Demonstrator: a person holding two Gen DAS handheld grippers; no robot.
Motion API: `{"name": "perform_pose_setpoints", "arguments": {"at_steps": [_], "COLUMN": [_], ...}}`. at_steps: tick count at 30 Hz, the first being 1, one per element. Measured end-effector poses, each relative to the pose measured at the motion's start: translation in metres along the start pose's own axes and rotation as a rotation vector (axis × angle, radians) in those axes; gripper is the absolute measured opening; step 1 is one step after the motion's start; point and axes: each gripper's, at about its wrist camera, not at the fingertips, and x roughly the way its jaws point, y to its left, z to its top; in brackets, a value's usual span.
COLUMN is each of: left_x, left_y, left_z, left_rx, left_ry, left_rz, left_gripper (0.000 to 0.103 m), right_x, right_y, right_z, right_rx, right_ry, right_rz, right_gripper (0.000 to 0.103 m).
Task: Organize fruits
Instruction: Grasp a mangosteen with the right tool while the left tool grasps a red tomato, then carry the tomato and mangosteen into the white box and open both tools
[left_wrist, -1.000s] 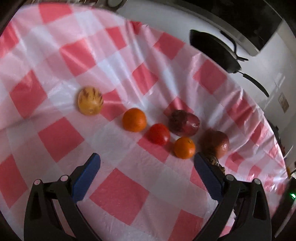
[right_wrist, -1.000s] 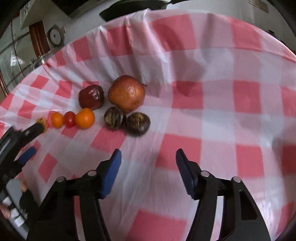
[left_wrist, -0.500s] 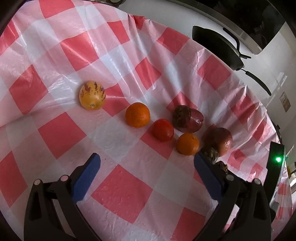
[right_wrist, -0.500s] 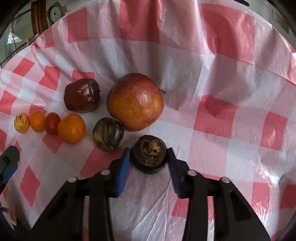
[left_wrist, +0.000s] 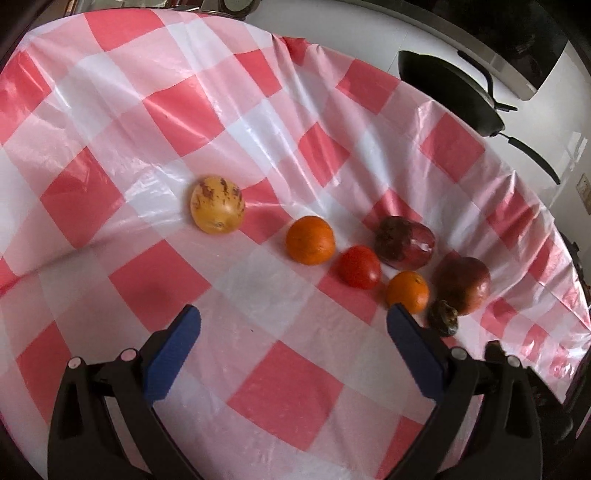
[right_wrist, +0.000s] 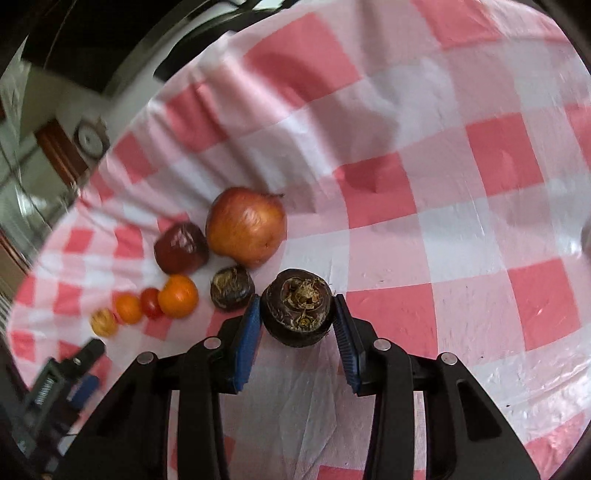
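In the right wrist view my right gripper (right_wrist: 297, 310) is shut on a dark brown round fruit (right_wrist: 296, 312) and holds it just off the cloth. A second dark fruit (right_wrist: 232, 288) lies to its left, with a large pomegranate (right_wrist: 245, 226), a dark red fruit (right_wrist: 181, 248), two oranges (right_wrist: 178, 296) (right_wrist: 128, 308), a tomato (right_wrist: 150, 302) and a speckled yellow fruit (right_wrist: 104, 322). In the left wrist view my left gripper (left_wrist: 291, 325) is open and empty, hovering short of the orange (left_wrist: 310, 240) and tomato (left_wrist: 359, 266). The yellow fruit (left_wrist: 218, 204) lies farther left.
A pink and white checked cloth (left_wrist: 147, 122) covers the table. A black frying pan (left_wrist: 450, 88) sits beyond its far right edge on a white counter. The left gripper shows at the lower left of the right wrist view (right_wrist: 70, 373).
My right gripper moved in, closed on the dark brown fruit and lifted it back from the other fruit. My left gripper drifted slightly and stayed open.
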Motion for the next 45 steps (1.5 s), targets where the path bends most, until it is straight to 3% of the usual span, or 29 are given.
{"name": "perform_pose_setpoints", "arguments": {"at_steps": [2,4,9,15,22,24,26,28,34,39,45], "left_x": [0.003,0.006,0.015,0.051,0.084,0.089,0.087,0.083,0.063,0.018,-0.025], "left_y": [0.001,-0.003,-0.038,-0.06,-0.068,-0.069,-0.071,-0.073,-0.06,-0.042,0.011], "left_z": [0.002,0.0,-0.008,0.006,0.031,0.037,0.035,0.032,0.025,0.002,-0.032], "left_rx": [0.008,0.035,0.205,0.348,0.412,0.43,0.464,0.486,0.432,0.376,0.261], "left_ry": [0.006,0.02,0.051,0.133,0.158,0.157,0.158,0.153,0.139,0.088,0.108], "left_rz": [0.009,-0.001,-0.039,0.002,0.021,0.02,-0.024,-0.015,-0.064,-0.111,-0.142], "left_gripper": [0.1,0.09,0.075,0.072,0.069,0.061,0.039,0.038,0.038,0.038,0.038], "right_x": [-0.001,0.002,0.001,-0.001,0.001,0.001,0.002,0.002,0.0,0.001,0.001], "right_y": [-0.002,0.001,0.0,-0.001,0.0,0.001,0.002,0.002,0.001,0.0,0.0], "right_z": [0.003,0.005,0.005,0.004,0.004,0.004,0.004,0.003,0.002,0.003,0.003], "right_rx": [0.014,0.01,0.01,0.014,0.013,0.011,0.011,0.013,0.022,0.028,0.033], "right_ry": [-0.008,-0.001,0.005,0.012,0.014,0.016,0.017,0.016,0.009,0.01,0.006], "right_rz": [0.012,0.016,0.023,0.026,0.025,0.026,0.024,0.024,0.034,0.034,0.034], "right_gripper": [0.039,0.039,0.039,0.039,0.04,0.04,0.04,0.04,0.04,0.039,0.039]}}
